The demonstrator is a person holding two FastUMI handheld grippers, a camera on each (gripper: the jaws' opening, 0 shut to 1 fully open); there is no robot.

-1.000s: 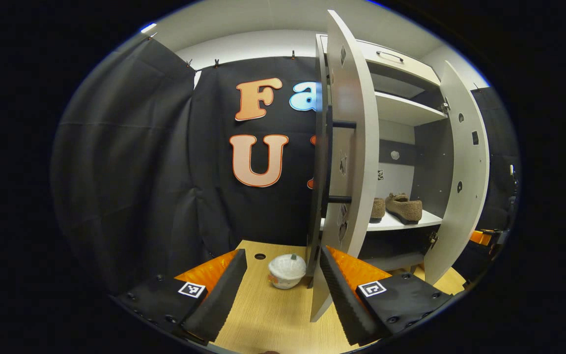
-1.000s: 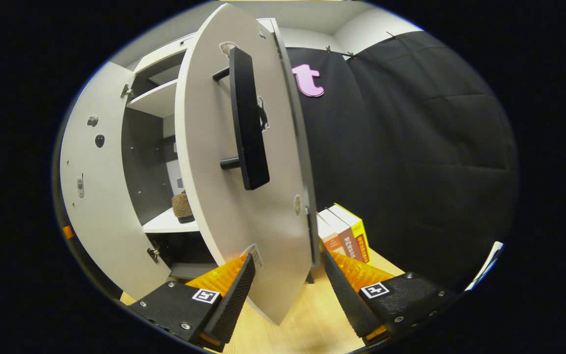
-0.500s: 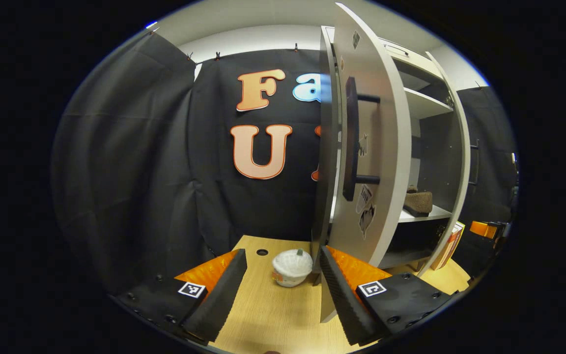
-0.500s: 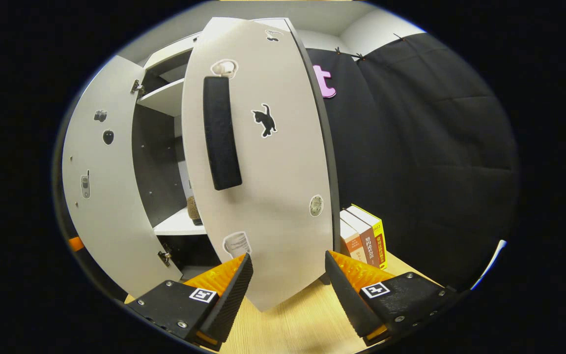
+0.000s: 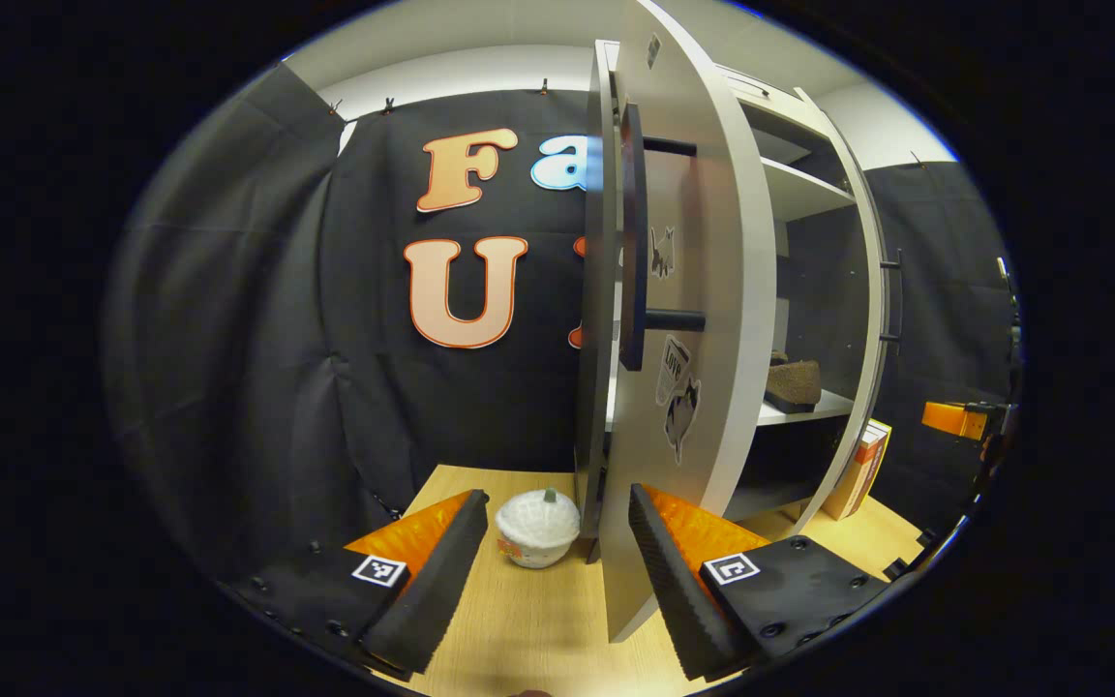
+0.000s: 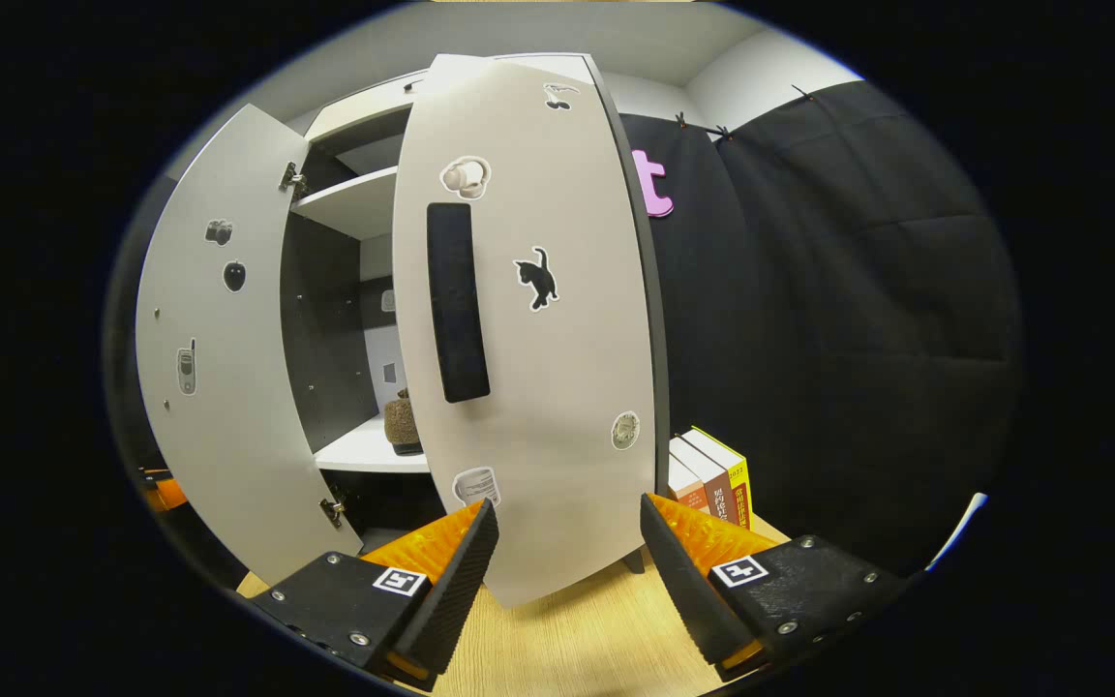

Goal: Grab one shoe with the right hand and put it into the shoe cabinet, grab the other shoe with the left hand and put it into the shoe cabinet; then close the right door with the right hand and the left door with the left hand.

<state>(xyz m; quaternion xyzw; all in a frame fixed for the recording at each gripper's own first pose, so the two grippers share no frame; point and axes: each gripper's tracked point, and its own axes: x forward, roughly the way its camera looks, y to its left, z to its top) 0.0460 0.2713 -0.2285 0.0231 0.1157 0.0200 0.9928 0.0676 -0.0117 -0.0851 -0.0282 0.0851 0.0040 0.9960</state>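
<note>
The white shoe cabinet (image 5: 799, 194) stands on the wooden table with both doors partly swung in. A brown fuzzy shoe (image 5: 794, 381) rests on its lower shelf; the same shelf shows a shoe (image 6: 404, 424) in the right gripper view. The left door (image 5: 703, 319) with its black bar handle (image 5: 632, 242) stands edge-on just ahead of my left gripper (image 5: 548, 571), which is open and holds nothing. The right door (image 6: 538, 329), with a black handle (image 6: 457, 302) and stickers, faces my right gripper (image 6: 567, 571), open and close to the door's lower edge.
A small white lidded cup (image 5: 538, 526) sits on the table left of the left door. Several books (image 6: 712, 474) stand against the cabinet's right side. The other gripper (image 5: 954, 418) shows at the far right of the left gripper view. Black cloth walls surround the booth.
The right door has swung further toward shut and now faces the right gripper. The left door has turned inward, hiding one shoe. Both grippers stayed open.
</note>
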